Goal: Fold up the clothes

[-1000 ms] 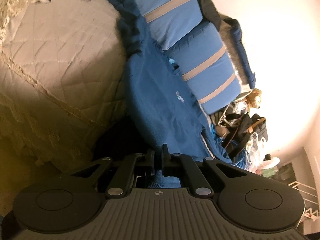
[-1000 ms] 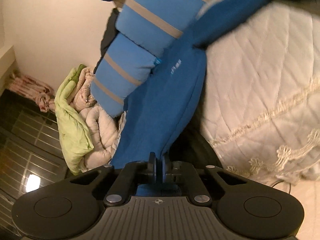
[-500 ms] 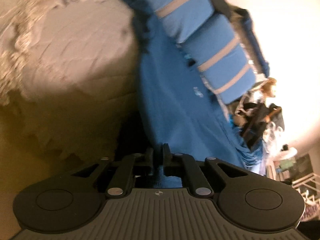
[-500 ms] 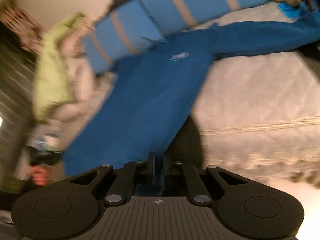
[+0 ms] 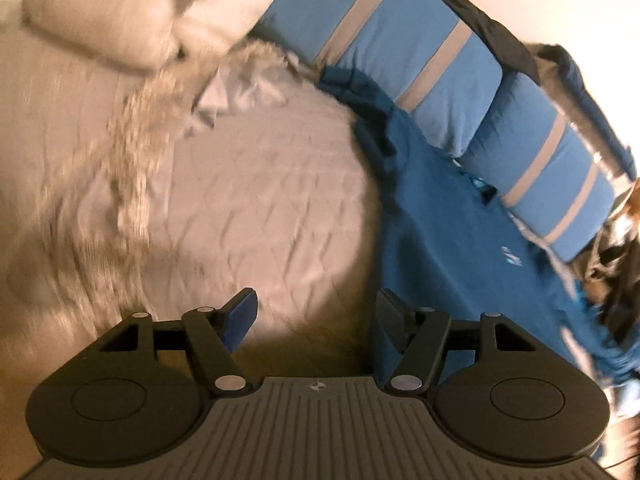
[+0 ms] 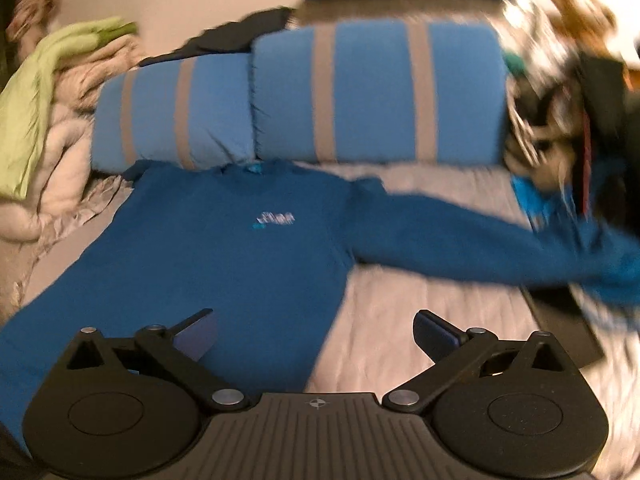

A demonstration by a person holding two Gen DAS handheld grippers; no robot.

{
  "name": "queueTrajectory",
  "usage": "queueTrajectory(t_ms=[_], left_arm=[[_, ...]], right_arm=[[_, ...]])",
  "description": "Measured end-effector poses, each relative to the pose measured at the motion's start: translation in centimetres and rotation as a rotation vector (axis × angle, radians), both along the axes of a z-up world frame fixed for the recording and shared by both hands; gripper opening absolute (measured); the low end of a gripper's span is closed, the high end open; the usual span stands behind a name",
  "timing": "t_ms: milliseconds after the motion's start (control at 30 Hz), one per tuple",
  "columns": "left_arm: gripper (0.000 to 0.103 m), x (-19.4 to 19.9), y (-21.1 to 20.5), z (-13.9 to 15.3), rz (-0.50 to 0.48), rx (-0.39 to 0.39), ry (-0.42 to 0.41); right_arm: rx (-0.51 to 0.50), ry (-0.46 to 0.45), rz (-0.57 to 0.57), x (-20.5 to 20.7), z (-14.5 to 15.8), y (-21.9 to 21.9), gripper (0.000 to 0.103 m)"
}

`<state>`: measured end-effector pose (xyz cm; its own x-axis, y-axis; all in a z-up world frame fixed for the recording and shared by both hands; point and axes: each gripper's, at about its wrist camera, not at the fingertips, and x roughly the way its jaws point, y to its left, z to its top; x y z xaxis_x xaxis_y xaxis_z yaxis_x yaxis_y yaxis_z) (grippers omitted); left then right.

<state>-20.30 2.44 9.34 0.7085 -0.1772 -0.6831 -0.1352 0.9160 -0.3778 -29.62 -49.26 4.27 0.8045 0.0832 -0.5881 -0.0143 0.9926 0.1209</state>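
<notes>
The blue sweatshirt (image 6: pixel 224 256) lies flat just before the striped pillows (image 6: pixel 360 92), unfolded; both the left gripper (image 5: pixel 316 316) and right gripper (image 6: pixel 316 336) are opening, nothing between them; best pinch the outstretched sleeve (image 6: pixel 460 244) next.

I see a bed with a pale quilted cover (image 5: pixel 260 200), and two blue pillows with grey stripes (image 6: pixel 360 92) lined up at its head. A crumpled cream duvet under a lime-green cloth (image 6: pixel 36 92) sits at one end of them; dark, blurred clutter (image 6: pixel 580 100) at the other.
</notes>
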Motion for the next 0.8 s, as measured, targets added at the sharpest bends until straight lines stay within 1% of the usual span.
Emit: queueTrajectory(t_ms=[100,233,333,533,700,800], left_arm=[[0.065,1.6,-0.5,0.5,-0.010,0.036,-0.039],[0.065,3.9,-0.6,1.0,-0.024,0.058,-0.103],[0.065,5.7,-0.8,1.3,-0.030,0.071,-0.140],[0.065,9.8,-1.5,0.7,-0.033,0.092,-0.158],[0.065,12.5,-1.8,-0.2,-0.026,0.084,-0.168],[0.065,14.2,-2.0,-0.7,-0.033,0.102,-0.168]], right_arm=[[-0.035,-0.030,0.058,1.8,0.1,2.1,0.103],[-0.020,-0.031,0.126,4.1,-1.0,5.2,0.103],[-0.027,-0.031,0.158,5.4,-1.9,7.4,0.103],[-0.069,-0.008,0.213,7.1,-4.0,11.2,0.103],[-0.061,0.006,0.233,7.5,-5.7,12.2,0.103],[-0.067,0.008,0.226,7.7,-6.2,12.3,0.103]])
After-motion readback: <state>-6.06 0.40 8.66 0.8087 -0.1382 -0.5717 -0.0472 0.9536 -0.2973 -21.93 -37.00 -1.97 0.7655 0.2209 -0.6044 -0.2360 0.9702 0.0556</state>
